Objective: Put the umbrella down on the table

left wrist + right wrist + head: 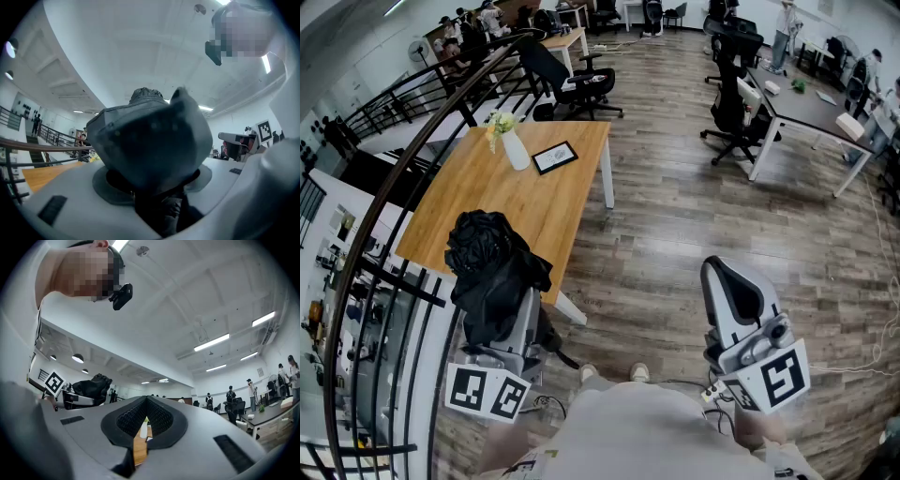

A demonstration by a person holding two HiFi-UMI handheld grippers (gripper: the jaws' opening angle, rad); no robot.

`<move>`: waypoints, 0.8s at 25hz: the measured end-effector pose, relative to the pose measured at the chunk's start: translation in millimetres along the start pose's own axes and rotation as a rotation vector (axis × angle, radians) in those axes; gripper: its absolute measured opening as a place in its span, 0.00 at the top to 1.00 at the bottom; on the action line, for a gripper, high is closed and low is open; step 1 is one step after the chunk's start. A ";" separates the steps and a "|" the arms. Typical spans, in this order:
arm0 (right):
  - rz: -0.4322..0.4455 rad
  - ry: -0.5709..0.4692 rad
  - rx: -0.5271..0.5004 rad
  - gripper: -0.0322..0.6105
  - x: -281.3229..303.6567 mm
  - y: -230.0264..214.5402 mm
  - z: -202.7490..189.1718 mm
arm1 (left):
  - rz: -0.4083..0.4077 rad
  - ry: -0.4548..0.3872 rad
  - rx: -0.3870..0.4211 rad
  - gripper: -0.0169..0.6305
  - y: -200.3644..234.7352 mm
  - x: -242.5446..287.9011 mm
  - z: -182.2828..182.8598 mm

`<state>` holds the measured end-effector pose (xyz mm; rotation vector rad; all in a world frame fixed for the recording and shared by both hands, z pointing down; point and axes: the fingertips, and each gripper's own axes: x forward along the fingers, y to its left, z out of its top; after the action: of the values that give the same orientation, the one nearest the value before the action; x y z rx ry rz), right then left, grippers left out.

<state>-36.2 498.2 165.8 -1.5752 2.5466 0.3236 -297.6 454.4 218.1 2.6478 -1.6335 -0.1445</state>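
The umbrella, black and folded into a loose bundle, is clamped in the left tongs. In the left gripper view its dark fabric fills the whole space betw. the two jaws, so the grip is wide but firm. The tongs point about level, prob. because a level carry keeps the soft bundle from sliding out. In the head view the umbrella stands over the near edge of the wooden bench, close to the railing. I judge it is not yet resting on the wood, but the view does not settle this. The right tongs are together at the tips w/ nothing betw. them, and are held well apart to the side, I think only to stay out of the way. On the far part of the bench are a white vase w/ flowers and a small dark tablet. The near half is bare wood, so that seems the sensible place to lower the umbrella.
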 end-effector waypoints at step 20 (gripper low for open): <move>-0.020 0.057 0.026 0.91 -7.2 -3.1 -5.4 | -0.040 0.012 0.032 0.57 -12.8 -1.8 14.3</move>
<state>-30.2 501.8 172.3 -1.6226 2.5643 0.2463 -288.4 462.1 203.1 2.7002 -1.5939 -0.1042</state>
